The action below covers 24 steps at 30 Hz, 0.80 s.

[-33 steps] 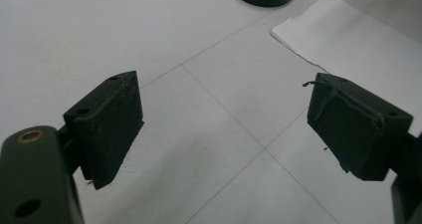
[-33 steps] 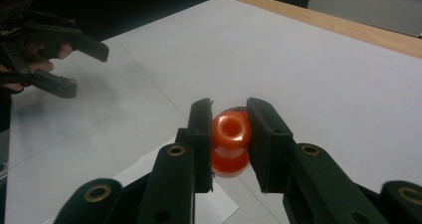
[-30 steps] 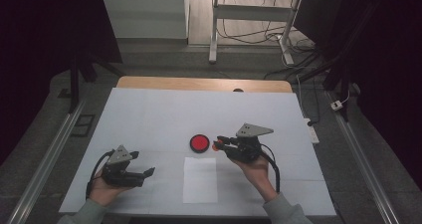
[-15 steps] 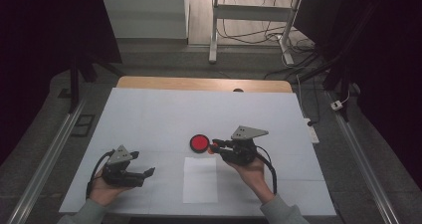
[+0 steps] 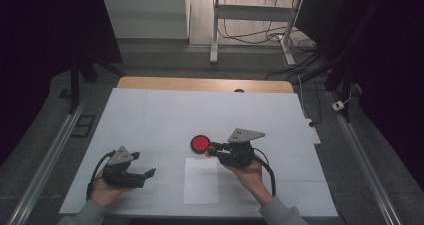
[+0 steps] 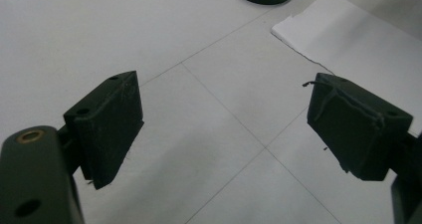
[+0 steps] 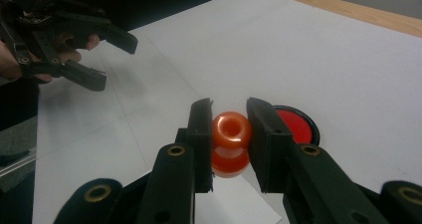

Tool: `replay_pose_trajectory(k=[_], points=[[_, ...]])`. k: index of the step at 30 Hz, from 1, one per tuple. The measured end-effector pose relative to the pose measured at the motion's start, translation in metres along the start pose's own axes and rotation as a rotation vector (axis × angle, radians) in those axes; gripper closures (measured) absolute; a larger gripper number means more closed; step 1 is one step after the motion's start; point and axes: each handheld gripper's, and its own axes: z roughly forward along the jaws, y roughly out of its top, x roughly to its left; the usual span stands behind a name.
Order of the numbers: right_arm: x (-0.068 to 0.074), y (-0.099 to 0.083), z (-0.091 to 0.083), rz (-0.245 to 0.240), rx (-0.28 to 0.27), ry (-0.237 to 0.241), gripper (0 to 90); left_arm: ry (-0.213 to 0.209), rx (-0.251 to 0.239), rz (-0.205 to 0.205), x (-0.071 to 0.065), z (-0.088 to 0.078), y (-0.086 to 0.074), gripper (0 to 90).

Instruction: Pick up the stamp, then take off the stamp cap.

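Right gripper clamps orange spool — beside red pad

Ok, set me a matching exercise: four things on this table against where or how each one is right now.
Things:
1. orange spool
2. red disc
3. white paper sheet
4. left gripper

States:
A. jaws wide apart, nothing between them
B. clamped between the right gripper's jaws
C. lying flat between the two hands
D. resting on the table just beyond the paper

Pairs: 1-B, 2-D, 3-C, 4-A
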Motion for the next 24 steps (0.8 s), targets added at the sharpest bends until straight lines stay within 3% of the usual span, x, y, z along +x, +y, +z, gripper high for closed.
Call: replay_pose_trajectory(k=[17, 24], points=[[0.0002, 0.0007, -0.0009, 0.001, -0.007, -0.003, 71.8, -0.002, -0.002, 0.001, -0.0010, 0.0006, 0.0009, 14.5], [0.0004, 0.0008, -0.0007, -0.002, -0.006, -0.003, 71.7, -0.010, -0.004, 0.023, -0.0040, 0.0035, 0.0070, 14.8]])
